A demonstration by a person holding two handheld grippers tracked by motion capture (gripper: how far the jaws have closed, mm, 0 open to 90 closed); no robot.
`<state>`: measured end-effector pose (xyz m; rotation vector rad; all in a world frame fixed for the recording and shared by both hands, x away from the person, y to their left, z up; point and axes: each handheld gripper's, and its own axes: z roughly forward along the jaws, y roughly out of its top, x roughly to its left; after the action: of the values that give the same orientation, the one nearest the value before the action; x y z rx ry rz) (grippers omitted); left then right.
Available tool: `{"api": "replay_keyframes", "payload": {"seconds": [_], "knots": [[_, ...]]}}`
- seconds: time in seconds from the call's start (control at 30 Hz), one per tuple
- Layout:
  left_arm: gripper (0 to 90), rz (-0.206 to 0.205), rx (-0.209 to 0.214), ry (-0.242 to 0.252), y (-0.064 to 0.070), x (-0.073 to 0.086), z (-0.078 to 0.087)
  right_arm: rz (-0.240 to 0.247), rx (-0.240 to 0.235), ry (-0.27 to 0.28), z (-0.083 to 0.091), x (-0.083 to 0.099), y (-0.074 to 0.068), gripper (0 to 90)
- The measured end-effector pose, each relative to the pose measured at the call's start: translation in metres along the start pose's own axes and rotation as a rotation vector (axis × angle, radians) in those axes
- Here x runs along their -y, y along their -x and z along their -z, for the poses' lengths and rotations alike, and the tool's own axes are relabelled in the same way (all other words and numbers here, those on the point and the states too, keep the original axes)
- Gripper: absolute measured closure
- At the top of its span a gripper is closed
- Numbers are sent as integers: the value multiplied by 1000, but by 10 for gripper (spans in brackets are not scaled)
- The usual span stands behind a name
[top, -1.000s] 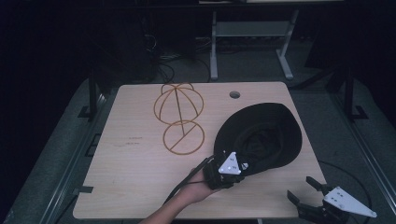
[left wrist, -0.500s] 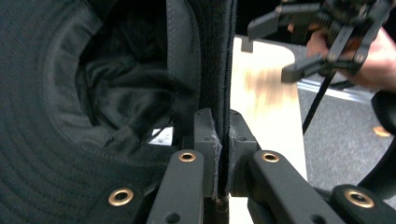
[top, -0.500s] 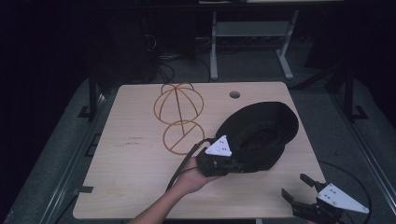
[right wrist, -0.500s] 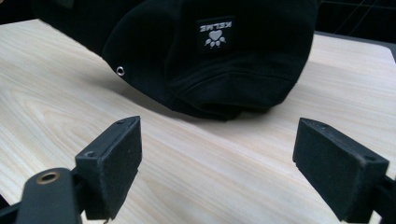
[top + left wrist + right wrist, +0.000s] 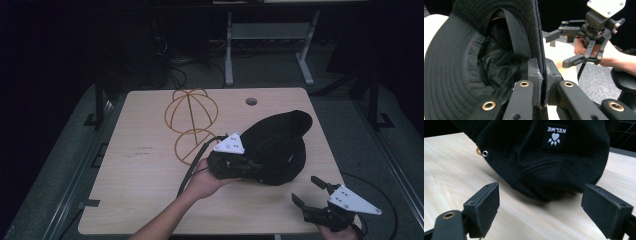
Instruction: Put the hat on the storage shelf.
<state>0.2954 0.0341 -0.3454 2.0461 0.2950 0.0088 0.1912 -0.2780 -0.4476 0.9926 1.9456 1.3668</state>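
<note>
Black jaw pads of the left gripper (image 5: pixel 541 85) are pinched on the brim edge of a black bucket hat (image 5: pixel 280 147), which stands tilted on the light wooden table (image 5: pixel 140 165), a little toward four o'clock from the table's centre. Toward five o'clock from the hat, near the table's front edge, the right gripper (image 5: pixel 314 194) is held with its jaws spread wide and empty, pointing at the hat's crown. Toward ten o'clock from the hat stands a golden wire hat stand (image 5: pixel 192 122).

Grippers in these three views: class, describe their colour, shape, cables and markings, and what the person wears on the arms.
Both the left gripper and right gripper are black, with two flat-padded jaws, brass-coloured pivot rivets, a pale three-cornered top plate dotted with small holes, and a trailing black cable. The forearms are bare: no sleeves.
</note>
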Motion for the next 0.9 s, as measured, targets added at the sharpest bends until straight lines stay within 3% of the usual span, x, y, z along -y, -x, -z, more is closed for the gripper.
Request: {"api": "replay_keyframes", "payload": {"seconds": [0.37,0.63,0.7,0.73,0.8,0.83,0.87,0.9], "knots": [[855,2,17,22,-2,-9,10,10,-37,27,-24,-13,1,142],[854,-4,39,29,-1,-14,11,42,-12,24,-36,-14,-2,168],[854,-8,35,26,0,-14,12,40,-21,23,-38,-14,0,230],[854,-10,29,26,0,-14,12,55,-23,34,-38,-15,0,351],[854,-10,26,27,-1,-14,13,70,-33,48,-37,-16,0,463],[854,-6,28,26,-2,-13,13,70,-33,48,-37,-16,0,463],[853,-5,26,29,-3,-13,13,65,-56,55,-35,-16,0,600],[853,-2,26,25,-3,-12,14,65,-56,55,-35,-16,0,600]]}}
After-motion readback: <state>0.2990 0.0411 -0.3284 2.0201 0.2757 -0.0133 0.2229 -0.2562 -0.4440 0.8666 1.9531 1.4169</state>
